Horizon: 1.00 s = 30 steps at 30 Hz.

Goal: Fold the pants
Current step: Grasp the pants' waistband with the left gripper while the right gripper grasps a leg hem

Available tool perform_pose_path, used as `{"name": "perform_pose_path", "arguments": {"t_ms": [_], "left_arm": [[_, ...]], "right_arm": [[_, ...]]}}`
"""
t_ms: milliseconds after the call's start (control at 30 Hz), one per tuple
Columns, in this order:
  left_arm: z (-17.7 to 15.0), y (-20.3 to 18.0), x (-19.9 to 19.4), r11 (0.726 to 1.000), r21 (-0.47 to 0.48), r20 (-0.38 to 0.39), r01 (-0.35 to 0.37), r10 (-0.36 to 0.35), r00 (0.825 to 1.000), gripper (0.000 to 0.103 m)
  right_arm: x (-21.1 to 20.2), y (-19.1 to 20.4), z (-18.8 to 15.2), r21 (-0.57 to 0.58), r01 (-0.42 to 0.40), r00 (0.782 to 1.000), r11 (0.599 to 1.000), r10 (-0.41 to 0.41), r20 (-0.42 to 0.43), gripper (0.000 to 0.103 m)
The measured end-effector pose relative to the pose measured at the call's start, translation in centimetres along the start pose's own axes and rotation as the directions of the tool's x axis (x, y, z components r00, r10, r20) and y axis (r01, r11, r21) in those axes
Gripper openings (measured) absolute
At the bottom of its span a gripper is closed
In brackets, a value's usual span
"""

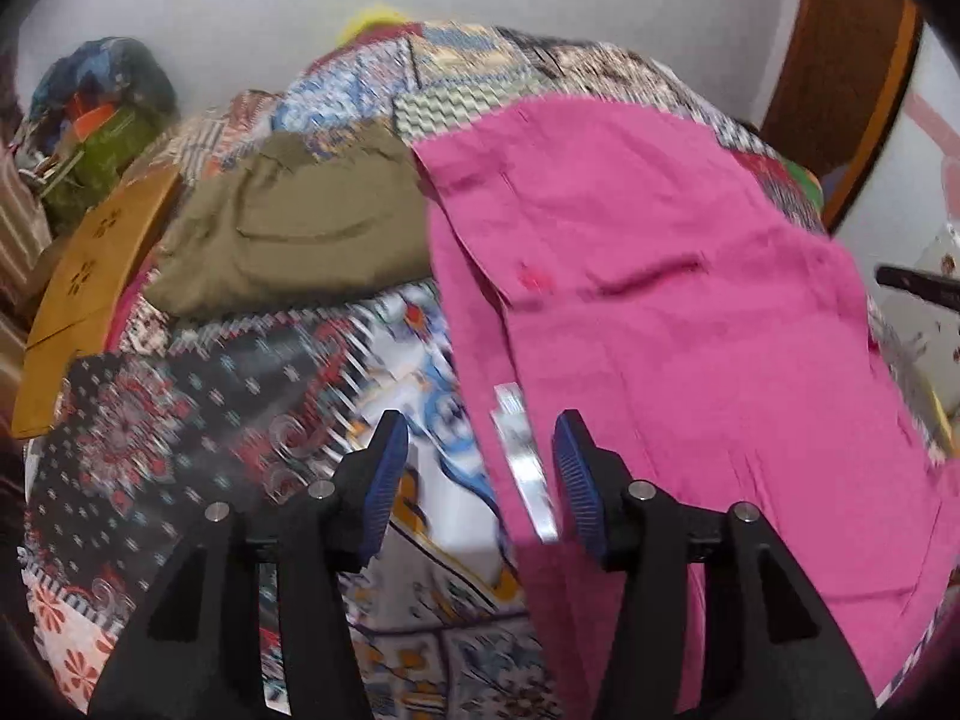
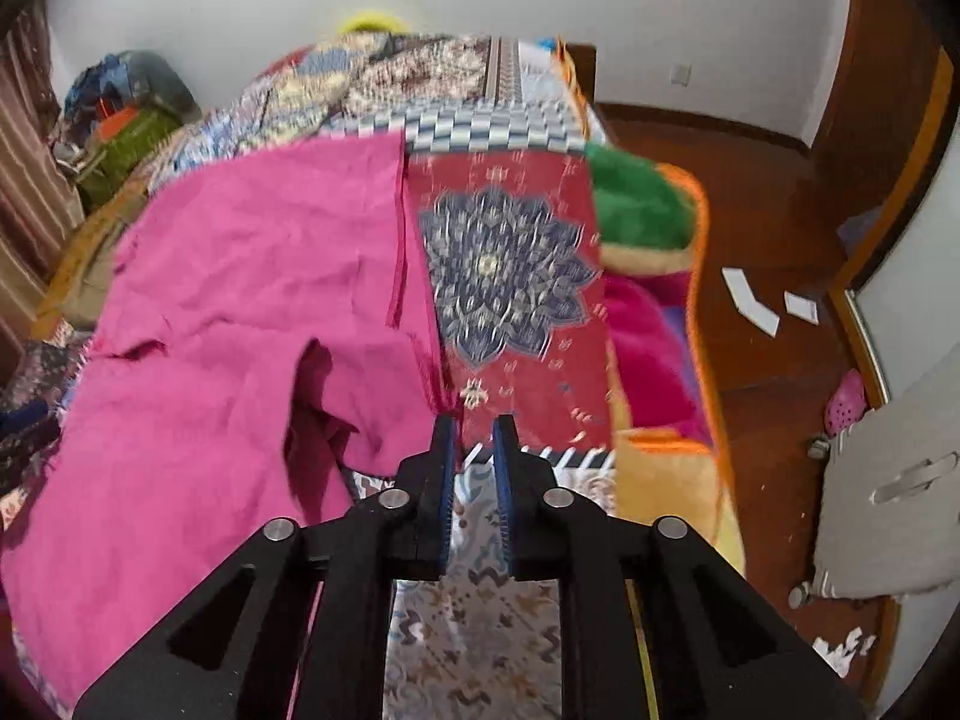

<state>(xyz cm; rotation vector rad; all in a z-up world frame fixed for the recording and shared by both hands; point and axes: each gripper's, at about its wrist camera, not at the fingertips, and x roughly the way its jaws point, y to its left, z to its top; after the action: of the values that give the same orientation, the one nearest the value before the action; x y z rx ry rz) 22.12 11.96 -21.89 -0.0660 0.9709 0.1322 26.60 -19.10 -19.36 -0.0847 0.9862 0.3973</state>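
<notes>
Pink pants (image 1: 672, 312) lie spread on a patchwork bedspread (image 1: 252, 384). In the left wrist view their waist end with a white tag (image 1: 522, 462) sits between my left gripper's (image 1: 480, 480) open blue pads, which hold nothing. In the right wrist view the pants (image 2: 240, 312) lie to the left, one leg edge reaching close to my right gripper (image 2: 477, 456). Its jaws stand a narrow gap apart, empty, over the bedspread (image 2: 510, 276).
Folded olive-brown pants (image 1: 300, 228) lie beyond the left gripper. A tan board (image 1: 90, 294) and bags (image 1: 102, 120) are at the bed's left. Green and orange plush blankets (image 2: 648, 210) hang at the bed's right edge, above a wooden floor (image 2: 762, 228) with white papers (image 2: 750, 300).
</notes>
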Motion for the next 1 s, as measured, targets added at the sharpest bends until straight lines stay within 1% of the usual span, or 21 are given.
{"name": "perform_pose_path", "arguments": {"t_ms": [33, 100, 133, 167, 200, 233, 300, 333, 467, 533, 633, 733, 833, 900, 967, 1000], "left_arm": [[0.6, 0.2, -0.2, 1.0, -0.002, 0.012, -0.009, 0.009, 1.0, 0.055], [2.2, 0.8, -0.6, 0.999, 0.0, 0.055, -0.043, 0.043, 0.998, 0.061], [2.9, 1.0, -0.8, 0.998, 0.003, 0.079, -0.055, 0.055, 0.995, 0.066], [4.0, 1.2, -0.8, 0.997, 0.006, 0.108, -0.071, 0.07, 0.992, 0.068], [4.8, 1.4, -0.6, 0.997, 0.009, 0.123, -0.083, 0.081, 0.989, 0.071], [5.7, 1.5, -0.3, 0.996, 0.011, 0.134, -0.089, 0.087, 0.987, 0.071], [7.0, 1.7, 0.4, 0.996, 0.015, 0.143, -0.084, 0.081, 0.986, 0.074], [7.7, 1.8, 0.9, 0.996, 0.016, 0.14, -0.084, 0.081, 0.987, 0.077], [10.4, 1.8, 3.6, 0.996, 0.032, 0.139, -0.078, 0.073, 0.988, 0.08], [11.5, 1.8, 5.3, 0.997, 0.028, 0.124, -0.067, 0.063, 0.99, 0.084], [12.9, 2.1, 7.9, 0.999, 0.002, 0.096, -0.05, 0.05, 0.994, 0.084], [13.8, 2.4, 10.1, 1.0, -0.014, 0.07, -0.008, 0.009, 0.998, 0.084], [14.2, 2.5, 12.0, 1.0, -0.026, 0.052, 0.003, -0.002, 0.999, 0.084], [14.4, 2.7, 12.8, 0.999, -0.038, 0.049, 0.028, -0.027, 0.998, 0.084], [14.4, 2.6, 13.2, 0.998, -0.038, 0.052, 0.053, -0.051, 0.997, 0.08], [14.5, 2.5, 13.4, 0.997, -0.035, 0.049, 0.064, -0.063, 0.997, 0.072]], "right_arm": [[-0.4, 0.0, 0.3, -0.001, 0.001, 1.0, 1.0, -0.001, 0.014, 0.023], [-0.7, 0.5, 1.2, -0.009, -0.004, 0.999, 1.0, 0.004, 0.047, 0.038], [-0.6, 0.9, 1.7, -0.014, -0.009, 0.998, 1.0, 0.01, 0.063, 0.04], [-0.5, 1.2, 2.2, -0.019, -0.019, 0.997, 1.0, 0.02, 0.072, 0.042], [-0.2, 1.6, 2.9, -0.026, -0.032, 0.997, 0.999, 0.034, 0.073, 0.042], [0.0, 1.8, 3.5, -0.032, -0.042, 0.996, 0.999, 0.044, 0.074, 0.042], [0.9, 2.5, 4.7, -0.055, -0.054, 0.995, 0.997, 0.058, 0.076, 0.042], [1.3, 2.9, 5.2, -0.067, -0.054, 0.995, 0.996, 0.059, 0.077, 0.042], [3.7, 4.0, 7.7, -0.103, -0.068, 0.996, 0.992, 0.074, 0.056, 0.042], [5.0, 4.1, 9.1, -0.102, -0.075, 0.996, 0.992, 0.08, 0.046, 0.042], [7.1, 4.1, 11.1, -0.097, -0.082, 0.996, 0.992, 0.086, 0.031, 0.042], [9.6, 4.1, 13.1, -0.101, -0.093, 0.995, 0.991, 0.095, 0.009, 0.042], [11.9, 4.3, 14.3, -0.102, -0.107, 0.994, 0.989, 0.106, -0.022, 0.042], [13.2, 4.3, 14.9, -0.094, -0.127, 0.991, 0.987, 0.123, -0.047, 0.042], [14.5, 4.4, 15.1, -0.08, -0.154, 0.986, 0.985, 0.148, -0.077, 0.042], [14.9, 4.5, 15.2, -0.077, -0.155, 0.986, 0.985, 0.149, -0.078, 0.042]]}}
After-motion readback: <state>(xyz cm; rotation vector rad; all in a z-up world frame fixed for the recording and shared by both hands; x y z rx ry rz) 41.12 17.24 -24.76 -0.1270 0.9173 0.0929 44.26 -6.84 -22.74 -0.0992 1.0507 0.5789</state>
